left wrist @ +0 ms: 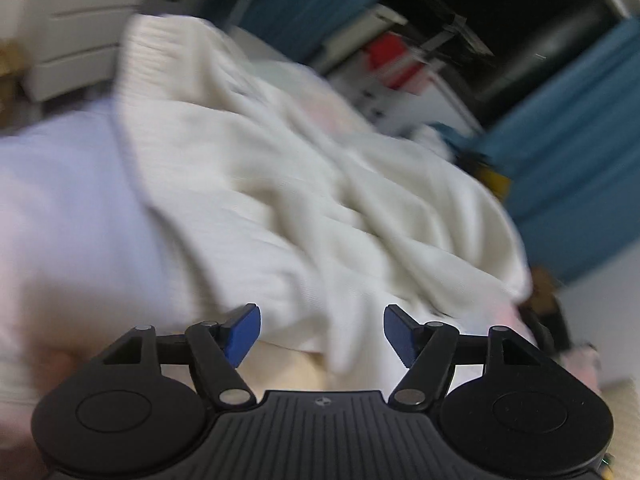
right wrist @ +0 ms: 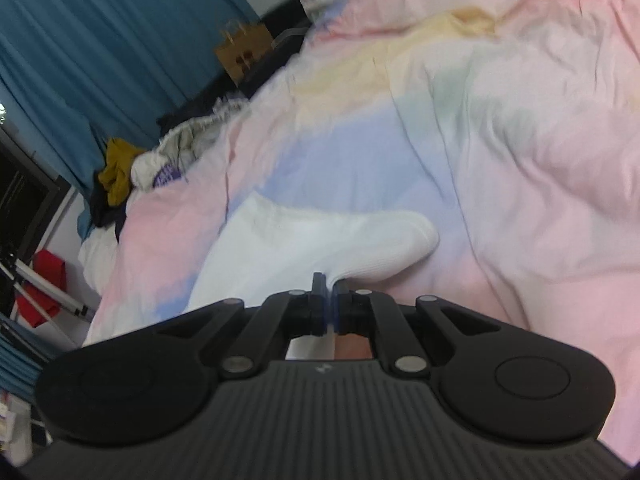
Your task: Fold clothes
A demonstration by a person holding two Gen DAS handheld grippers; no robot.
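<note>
A cream knitted sweater (left wrist: 280, 168) lies crumpled on the pastel bed cover (left wrist: 60, 200) in the left wrist view, stretching away from the gripper. My left gripper (left wrist: 322, 334) is open, its blue pads just above the sweater's near edge, holding nothing. In the right wrist view my right gripper (right wrist: 329, 294) is shut on the white ribbed sleeve (right wrist: 320, 240) of the sweater, which spreads forward over the bed cover (right wrist: 520, 160). The view is motion-blurred.
Teal curtains (right wrist: 100, 40) hang beyond the bed. A pile of clothes (right wrist: 160, 160) with a mustard piece lies at the bed's far edge. A cardboard box (right wrist: 244, 52) stands behind. White drawers (left wrist: 72, 20) and a cluttered shelf (left wrist: 400, 60) stand past the bed.
</note>
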